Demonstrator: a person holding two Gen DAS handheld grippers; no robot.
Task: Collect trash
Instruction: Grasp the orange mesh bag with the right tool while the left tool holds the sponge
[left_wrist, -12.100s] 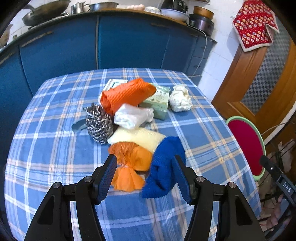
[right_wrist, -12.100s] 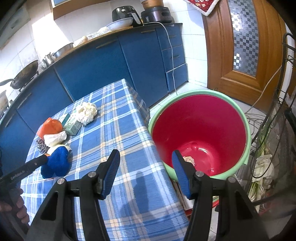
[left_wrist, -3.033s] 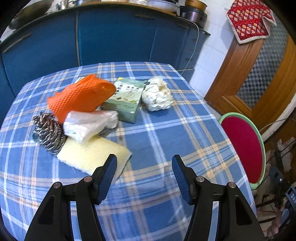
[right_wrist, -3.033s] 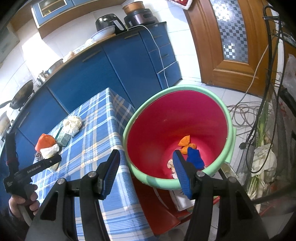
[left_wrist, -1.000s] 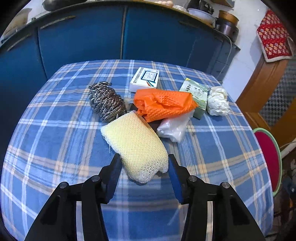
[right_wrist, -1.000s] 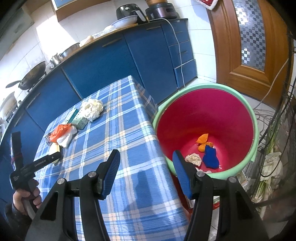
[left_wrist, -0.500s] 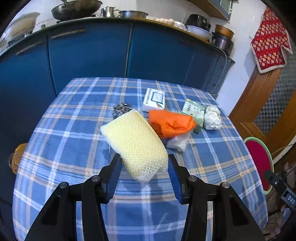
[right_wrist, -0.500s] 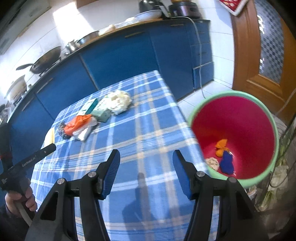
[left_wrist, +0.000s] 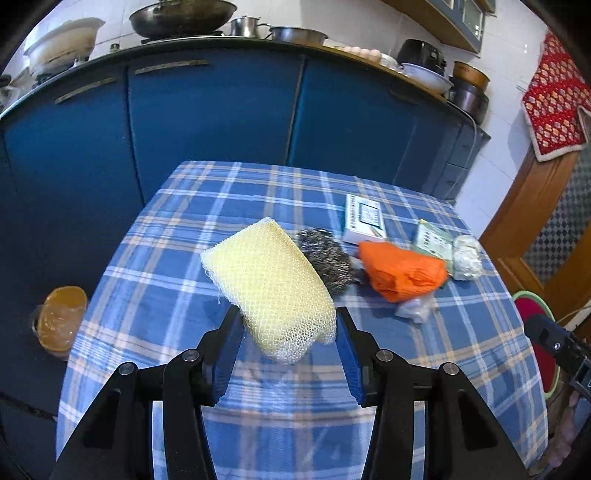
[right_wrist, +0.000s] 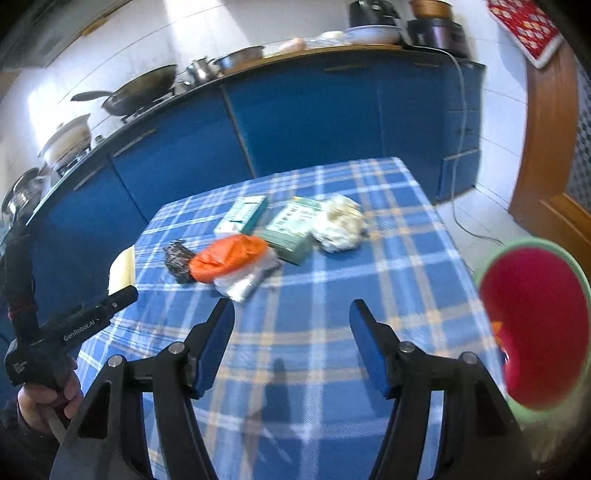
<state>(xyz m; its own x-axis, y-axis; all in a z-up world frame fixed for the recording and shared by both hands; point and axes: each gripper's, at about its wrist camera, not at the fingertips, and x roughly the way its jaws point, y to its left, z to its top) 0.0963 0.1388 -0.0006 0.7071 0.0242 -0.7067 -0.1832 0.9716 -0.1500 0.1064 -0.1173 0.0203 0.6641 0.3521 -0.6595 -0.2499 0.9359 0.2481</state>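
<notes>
My left gripper (left_wrist: 290, 332) is shut on a pale yellow mesh sponge (left_wrist: 269, 288) and holds it lifted above the blue plaid table (left_wrist: 184, 273). On the table lie a steel wool scourer (left_wrist: 327, 258), an orange mesh cloth (left_wrist: 402, 271), a clear plastic bag (left_wrist: 412, 310), a white box (left_wrist: 364, 219), a green box (left_wrist: 432, 238) and a white crumpled wad (left_wrist: 467, 256). My right gripper (right_wrist: 291, 321) is open and empty over the table's near half. The red bucket with a green rim (right_wrist: 532, 325) stands at the right, beyond the table edge, with orange scraps inside.
Blue kitchen cabinets (left_wrist: 221, 110) run behind the table, with pans on the counter. An orange container (left_wrist: 61, 317) sits on the floor at the left. A wooden door (right_wrist: 554, 147) is at the right. The left gripper with the sponge also shows in the right wrist view (right_wrist: 92, 314).
My left gripper has lifted the yellow sponge higher and pulled back from the pile. My right gripper has swung left, away from the bucket and toward the table.
</notes>
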